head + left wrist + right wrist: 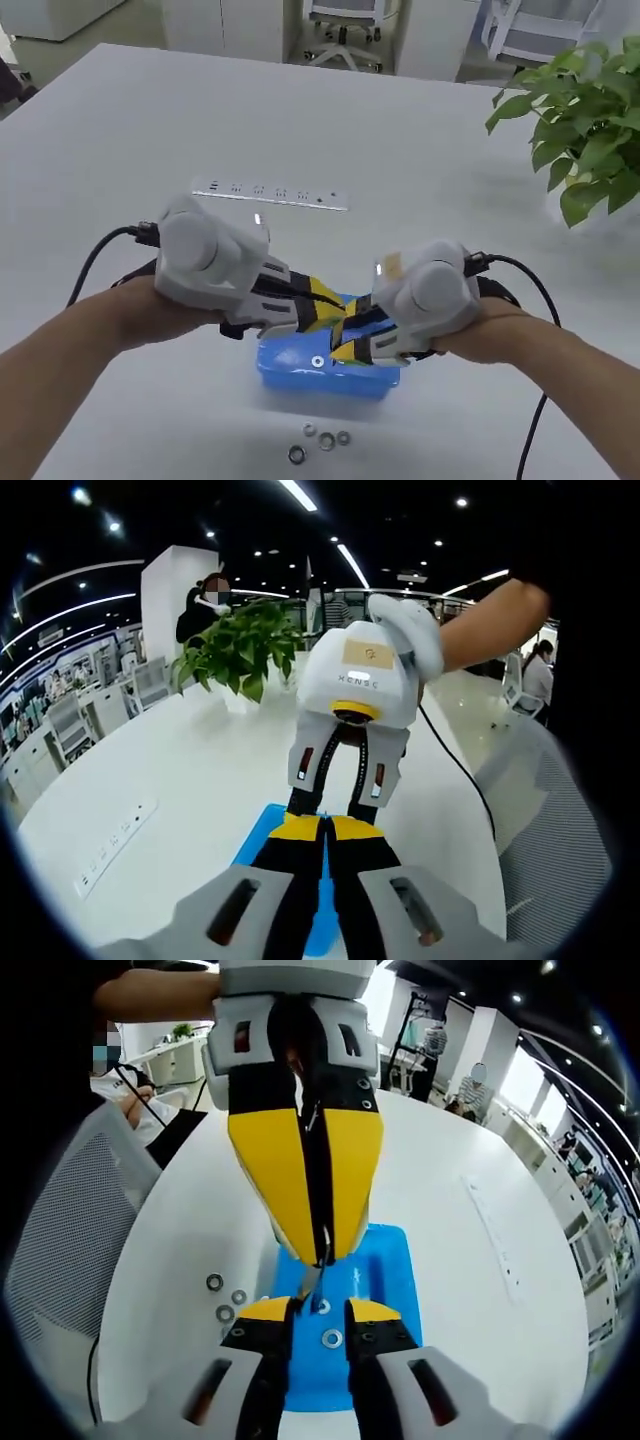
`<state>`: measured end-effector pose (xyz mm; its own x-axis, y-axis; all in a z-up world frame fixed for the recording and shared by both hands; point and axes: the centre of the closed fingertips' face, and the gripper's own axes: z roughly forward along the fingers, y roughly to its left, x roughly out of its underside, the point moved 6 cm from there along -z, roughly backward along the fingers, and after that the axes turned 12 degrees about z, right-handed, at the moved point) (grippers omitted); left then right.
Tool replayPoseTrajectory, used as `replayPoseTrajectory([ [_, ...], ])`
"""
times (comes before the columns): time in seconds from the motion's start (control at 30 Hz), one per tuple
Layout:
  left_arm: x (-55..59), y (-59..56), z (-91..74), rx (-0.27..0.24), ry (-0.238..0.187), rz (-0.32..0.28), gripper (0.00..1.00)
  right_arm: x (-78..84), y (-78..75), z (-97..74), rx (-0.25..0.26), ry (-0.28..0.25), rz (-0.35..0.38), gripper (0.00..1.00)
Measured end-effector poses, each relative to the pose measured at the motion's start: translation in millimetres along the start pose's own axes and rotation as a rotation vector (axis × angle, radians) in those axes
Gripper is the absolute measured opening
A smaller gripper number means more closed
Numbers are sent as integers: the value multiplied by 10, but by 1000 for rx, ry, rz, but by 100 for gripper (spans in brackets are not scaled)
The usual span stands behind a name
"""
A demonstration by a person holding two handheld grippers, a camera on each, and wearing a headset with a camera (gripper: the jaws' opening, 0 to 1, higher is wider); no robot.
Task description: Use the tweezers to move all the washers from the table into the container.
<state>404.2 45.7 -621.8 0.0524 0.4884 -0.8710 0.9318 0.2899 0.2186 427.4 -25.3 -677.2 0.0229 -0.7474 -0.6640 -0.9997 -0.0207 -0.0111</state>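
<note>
Open-plan office. Indicators: a large white table (300, 110) carrying a power strip (270, 193), swivel office chairs (345, 25) beyond it, a potted plant (585, 120), rows of desks (60, 720), and ceiling strip lights (310, 495) overhead.

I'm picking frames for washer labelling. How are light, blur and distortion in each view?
Head view: soft even light, washers small, fairly sharp. Left gripper view: heavy fisheye bending, ceiling lights glaring, table washed pale. Right gripper view: same bending, washers and blue container crisp.

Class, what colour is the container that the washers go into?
The container is blue, clearest in the right gripper view.
</note>
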Motion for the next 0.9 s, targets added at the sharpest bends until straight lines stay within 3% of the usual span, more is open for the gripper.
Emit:
replayPoseTrajectory([
  [0.53,-136,-111,16,26,-14,8,4,137,158,-301,40,-57,86,29],
  [0.9,-214,-136,-11,32,-11,21,4,249,252,-494,95,-92,138,33],
])
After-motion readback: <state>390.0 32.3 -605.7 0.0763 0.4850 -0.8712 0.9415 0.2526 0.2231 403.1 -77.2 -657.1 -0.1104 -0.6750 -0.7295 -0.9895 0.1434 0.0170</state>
